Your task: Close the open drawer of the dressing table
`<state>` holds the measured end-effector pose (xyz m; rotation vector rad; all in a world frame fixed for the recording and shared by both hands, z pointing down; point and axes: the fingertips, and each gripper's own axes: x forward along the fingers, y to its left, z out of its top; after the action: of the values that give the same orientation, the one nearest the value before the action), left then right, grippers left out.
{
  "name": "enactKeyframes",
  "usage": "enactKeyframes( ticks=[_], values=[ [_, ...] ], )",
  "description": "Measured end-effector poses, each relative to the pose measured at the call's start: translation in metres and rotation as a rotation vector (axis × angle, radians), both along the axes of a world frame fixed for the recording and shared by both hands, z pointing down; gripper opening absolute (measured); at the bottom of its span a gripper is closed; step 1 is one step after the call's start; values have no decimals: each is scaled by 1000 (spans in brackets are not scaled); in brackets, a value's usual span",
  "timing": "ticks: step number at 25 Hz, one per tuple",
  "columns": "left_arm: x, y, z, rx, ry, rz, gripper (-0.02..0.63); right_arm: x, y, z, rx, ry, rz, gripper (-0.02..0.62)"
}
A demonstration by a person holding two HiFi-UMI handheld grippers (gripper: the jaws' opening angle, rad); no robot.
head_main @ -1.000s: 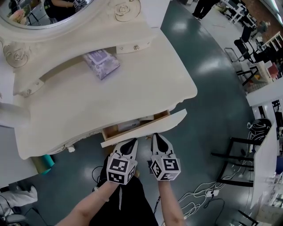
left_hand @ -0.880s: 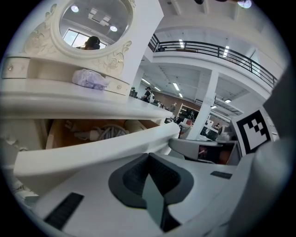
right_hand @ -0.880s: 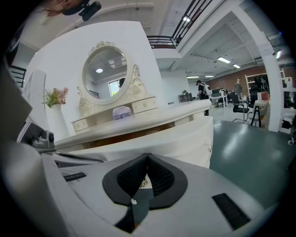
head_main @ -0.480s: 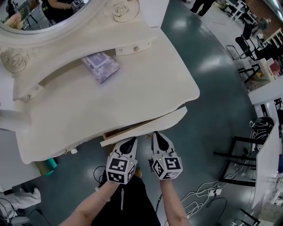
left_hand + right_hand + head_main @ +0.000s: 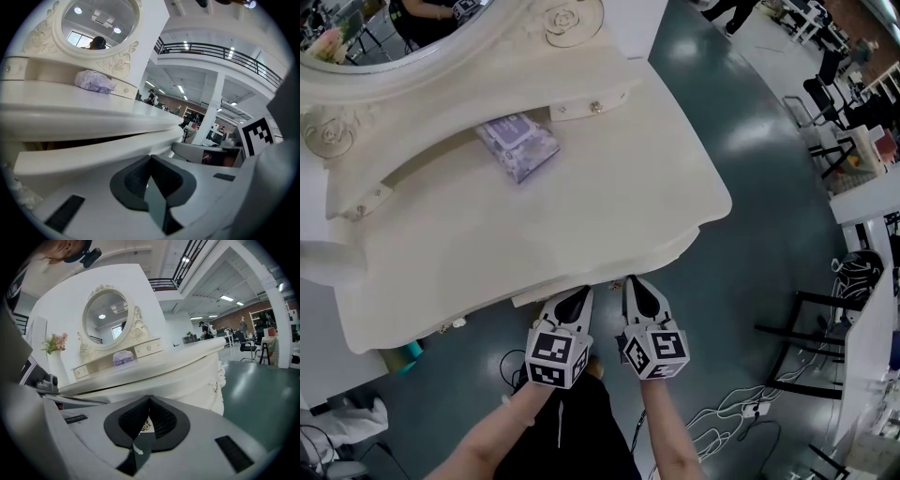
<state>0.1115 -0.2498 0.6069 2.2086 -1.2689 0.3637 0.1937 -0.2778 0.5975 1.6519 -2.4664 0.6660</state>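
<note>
Though the drawer (image 5: pixel 539 298) sits almost fully under the near edge of the tabletop (image 5: pixel 609 206), a thin strip of its front pokes out. Both forearms (image 5: pixel 492 436) reach forward side by side. The left gripper (image 5: pixel 579 298) and right gripper (image 5: pixel 634 285) have their tips right at that front, jaws on both pinched together with nothing in them. Left gripper view shows a dark slit above the drawer front that the head view doesn't, but I can't see what's inside. Right gripper view catches a small brass-looking fitting (image 5: pixel 145 424) past its pads. Farther back, a purple packet (image 5: pixel 517 147) lies below the mirror (image 5: pixel 384 28).
</note>
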Motion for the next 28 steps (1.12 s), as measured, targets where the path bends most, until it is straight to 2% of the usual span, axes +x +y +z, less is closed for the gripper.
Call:
enactKeyframes(
  ticks=[21, 28],
  values=[
    [-16, -35, -1, 27, 24, -25, 26, -16, -34, -1, 32, -26, 23, -2],
    [-17, -35, 0, 19, 19, -37, 26, -14, -33, 2, 10, -46, 48, -2]
  ],
)
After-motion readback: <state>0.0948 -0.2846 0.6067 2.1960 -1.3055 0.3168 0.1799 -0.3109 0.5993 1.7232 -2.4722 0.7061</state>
